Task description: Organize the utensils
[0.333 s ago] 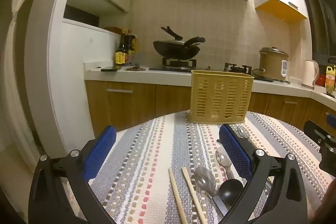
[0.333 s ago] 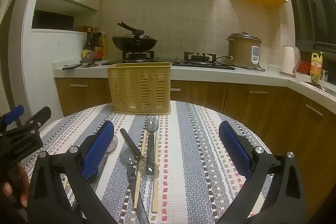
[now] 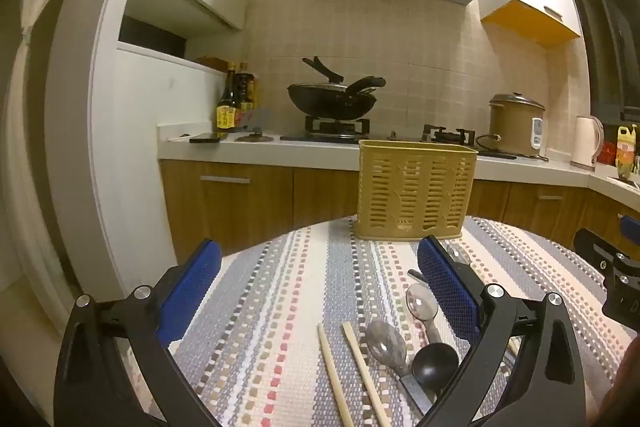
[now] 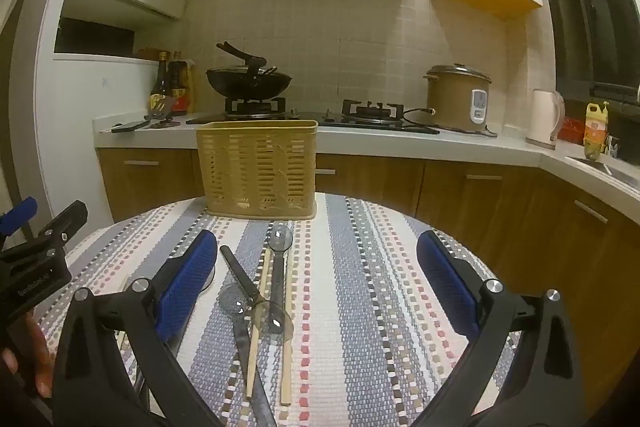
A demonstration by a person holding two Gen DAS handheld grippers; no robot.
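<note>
Both grippers are held above the worktop with jaws spread wide and nothing between the pads. The yellow slotted basket (image 3: 416, 191) (image 4: 258, 169) serves as the landmark; it stands upright at the far edge of the worktop.

In the left wrist view, the left gripper (image 3: 320, 291) is aimed at the cloth to the left of the basket. A pair of chopsticks (image 3: 352, 371) lies in front of the basket, inside the jaw gap near the right pad. A metal spoon (image 3: 386, 345), a black ladle (image 3: 435, 363) and a clear spoon (image 3: 421, 303) lie just beside the chopsticks, partly hidden by the right finger. None is touched.

In the right wrist view, the right gripper (image 4: 318, 281) is aimed to the right of the basket. A long-handled spoon (image 4: 278, 267), a second pair of chopsticks (image 4: 272, 327) and a knife (image 4: 242, 283) lie crossed in front of the basket, inside the gap toward the left pad, untouched. The left gripper and part of a hand (image 4: 24, 359) are seen at the left edge.

Compared with the earlier frame, no utensil is displaced and the jaws are unchanged.

The worktop is covered by a striped woven cloth (image 4: 360, 307). Behind the basket, a kitchen counter (image 4: 380, 139) carries a wok (image 4: 248, 81), a rice cooker (image 4: 458, 99), a kettle (image 4: 546, 119) and bottles (image 4: 172, 83).
</note>
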